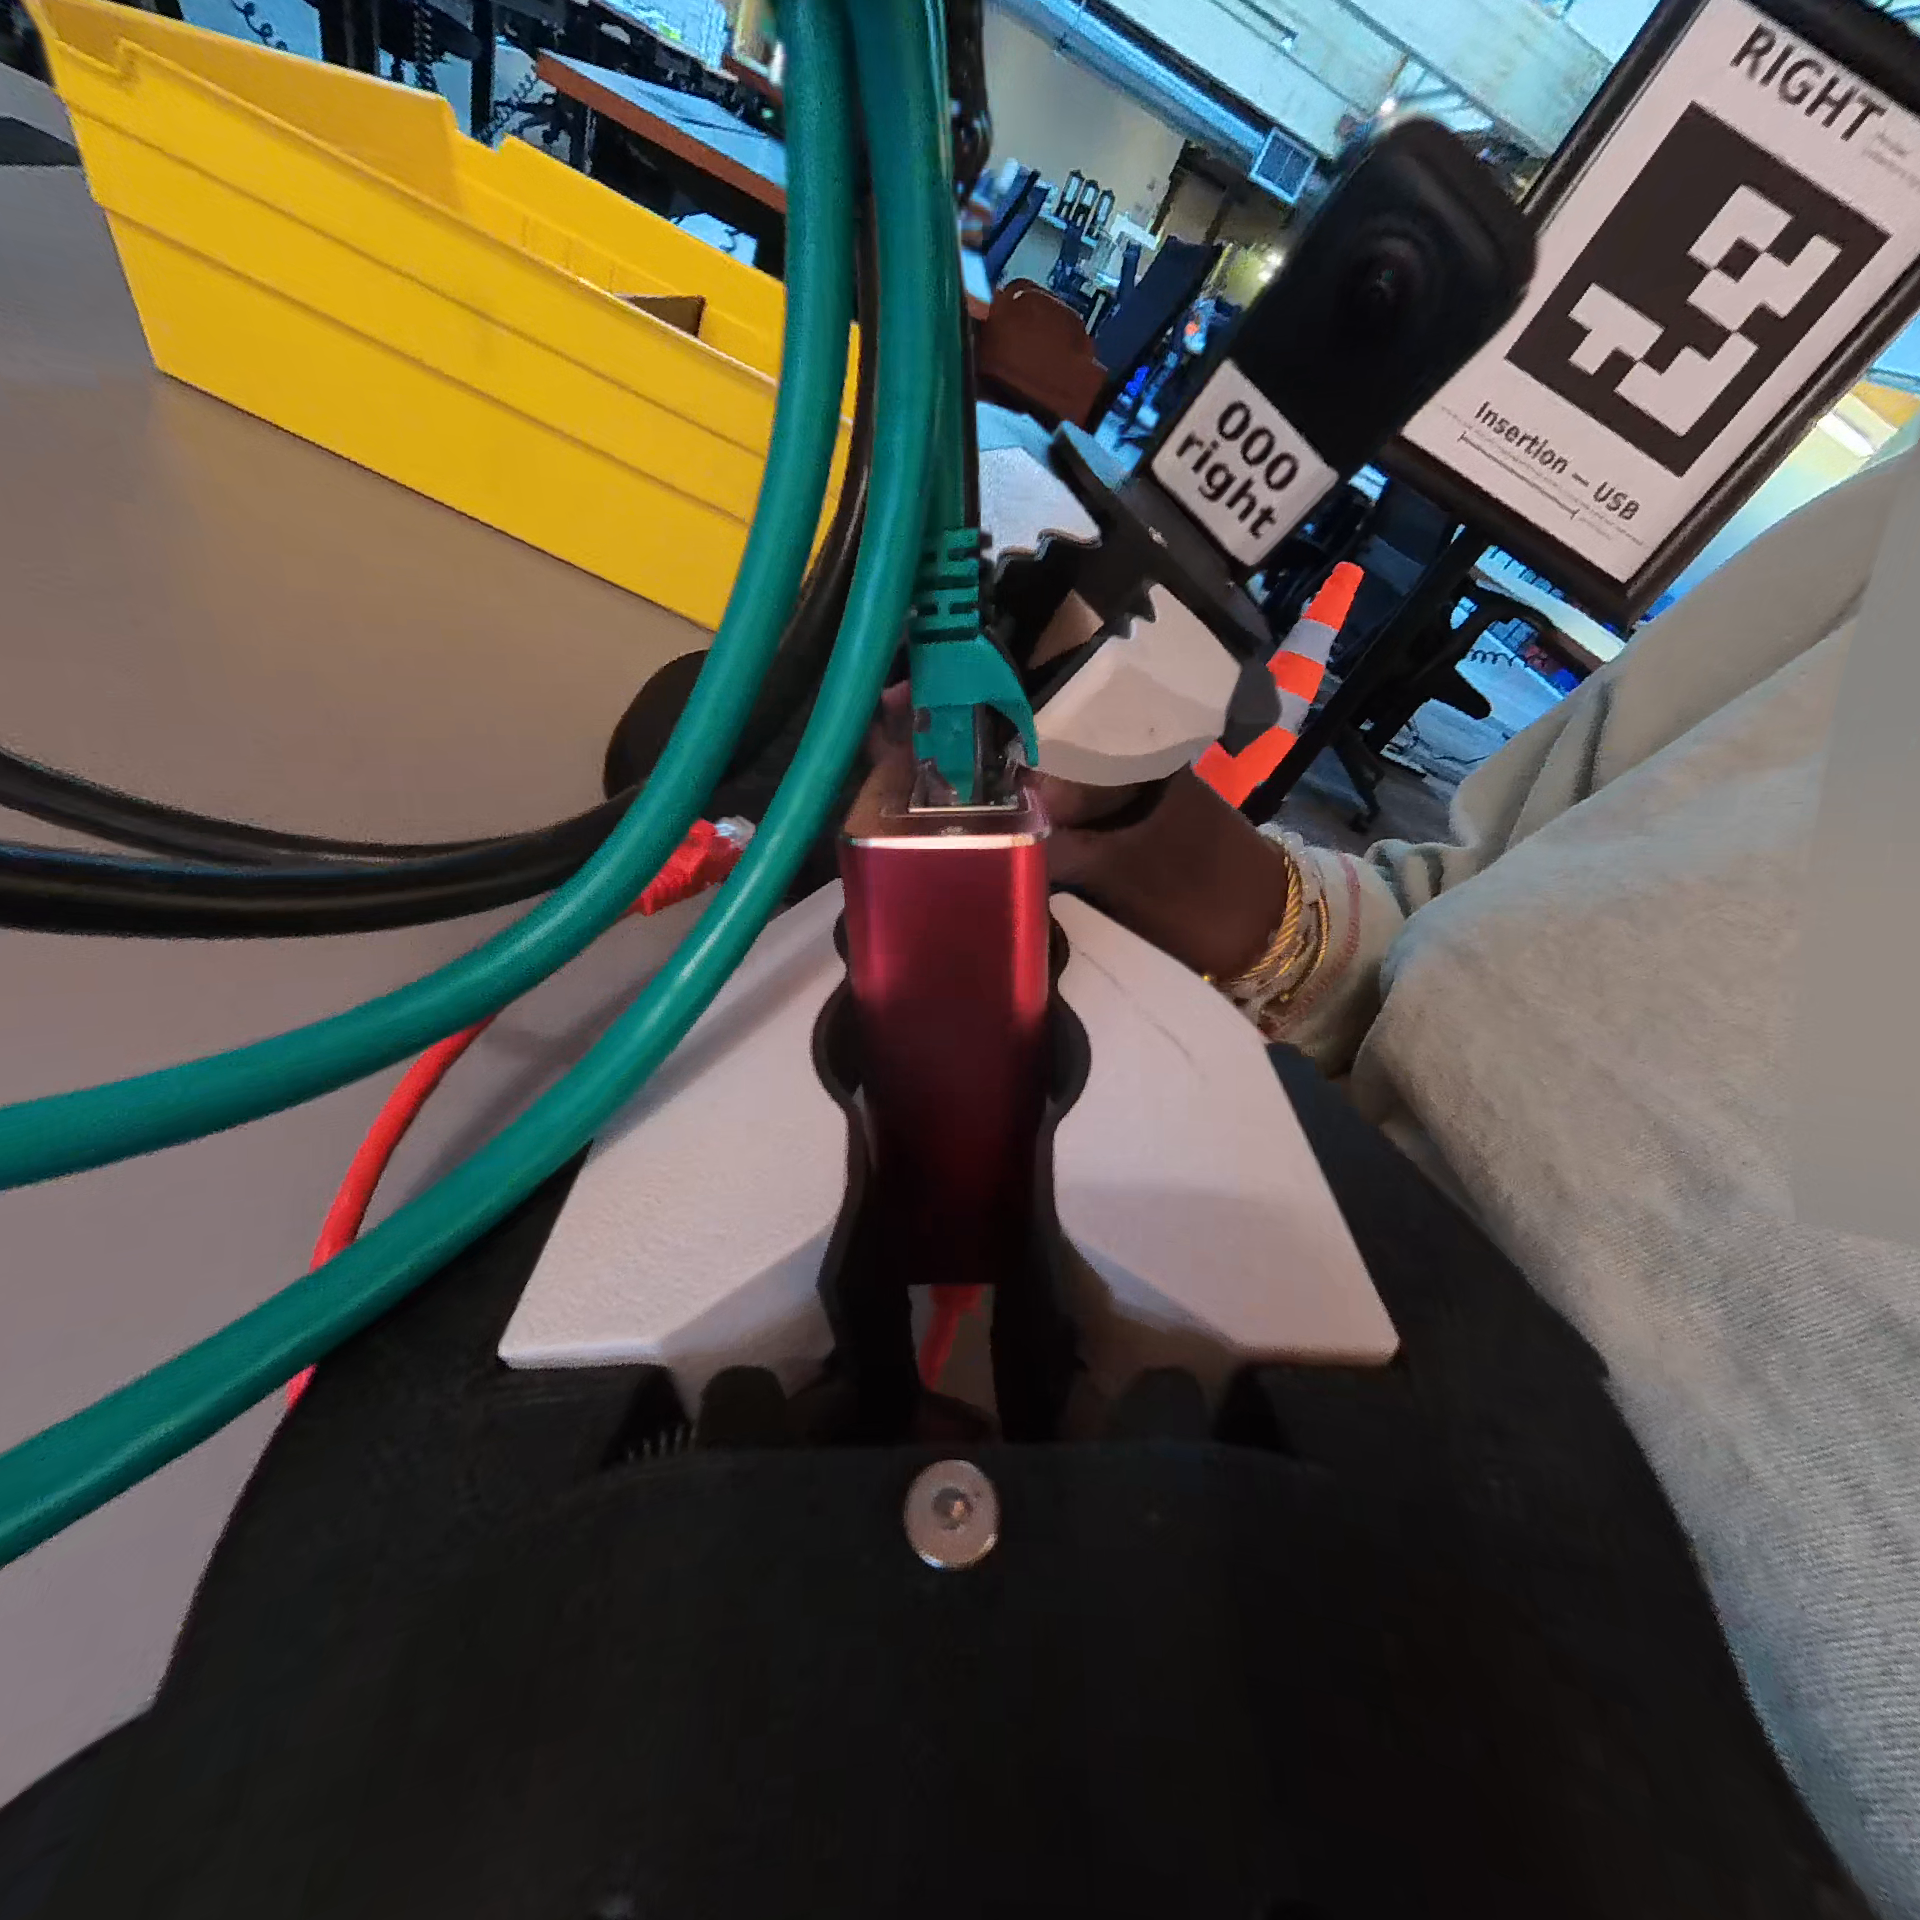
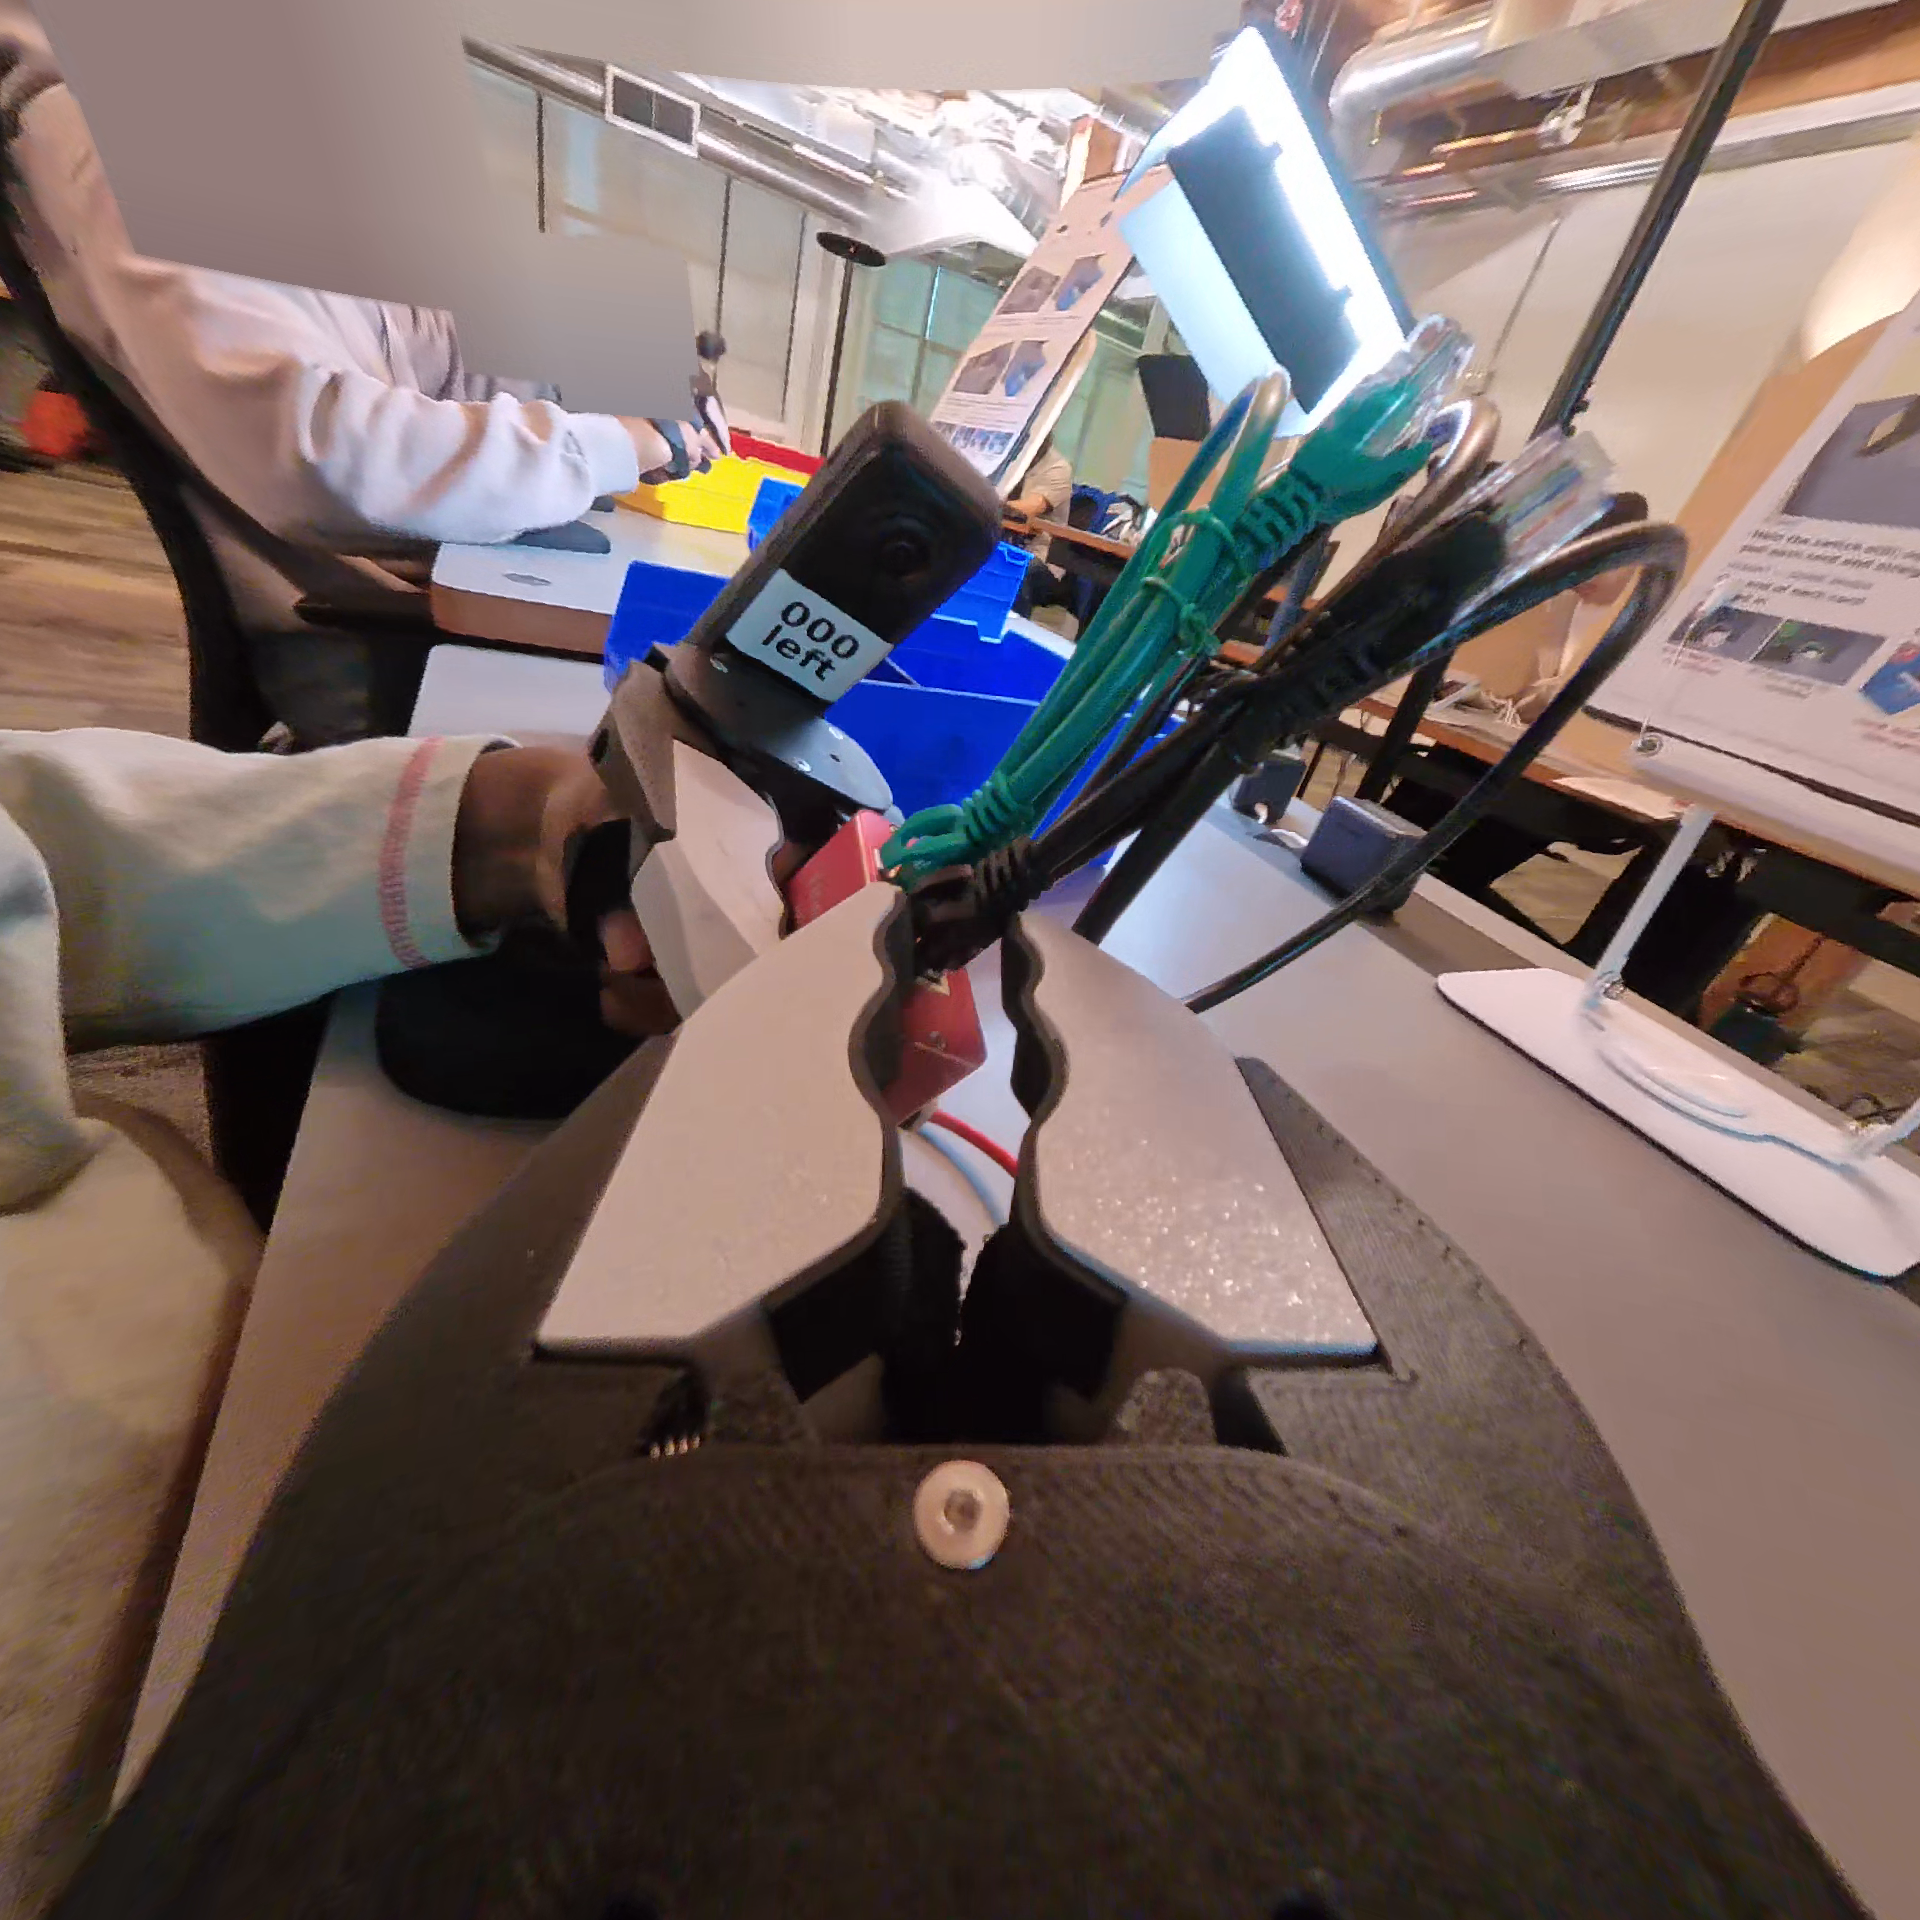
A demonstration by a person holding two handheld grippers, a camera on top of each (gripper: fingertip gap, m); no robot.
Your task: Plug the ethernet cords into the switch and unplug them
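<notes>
My left gripper [image 1: 945, 935] is shut on the red metal switch [image 1: 943, 1039] and holds it upright above the grey table [image 1: 208, 675]. A green ethernet plug [image 1: 961, 696] sits in a port on the switch's top end. My right gripper [image 2: 958, 925] is shut on a black ethernet plug [image 2: 961, 899] right beside the green plug [image 2: 925, 831] at the switch [image 2: 935, 1029]. Whether the black plug is seated in a port is hidden. The right gripper's white fingers [image 1: 1122, 696] touch the switch's top from the right. The cords' free ends [image 2: 1403, 405] stick up.
A red ethernet cord [image 1: 364, 1164] with its plug [image 1: 696, 862] lies on the table under the green cord loops [image 1: 623, 987]. A yellow bin [image 1: 416, 312] stands at the back left, blue bins [image 2: 935, 707] behind. A white sign stand base [image 2: 1662, 1081] is on the right. Another person [image 2: 312, 416] works nearby. Some 4 cm of space lies between my two pairs of fingers.
</notes>
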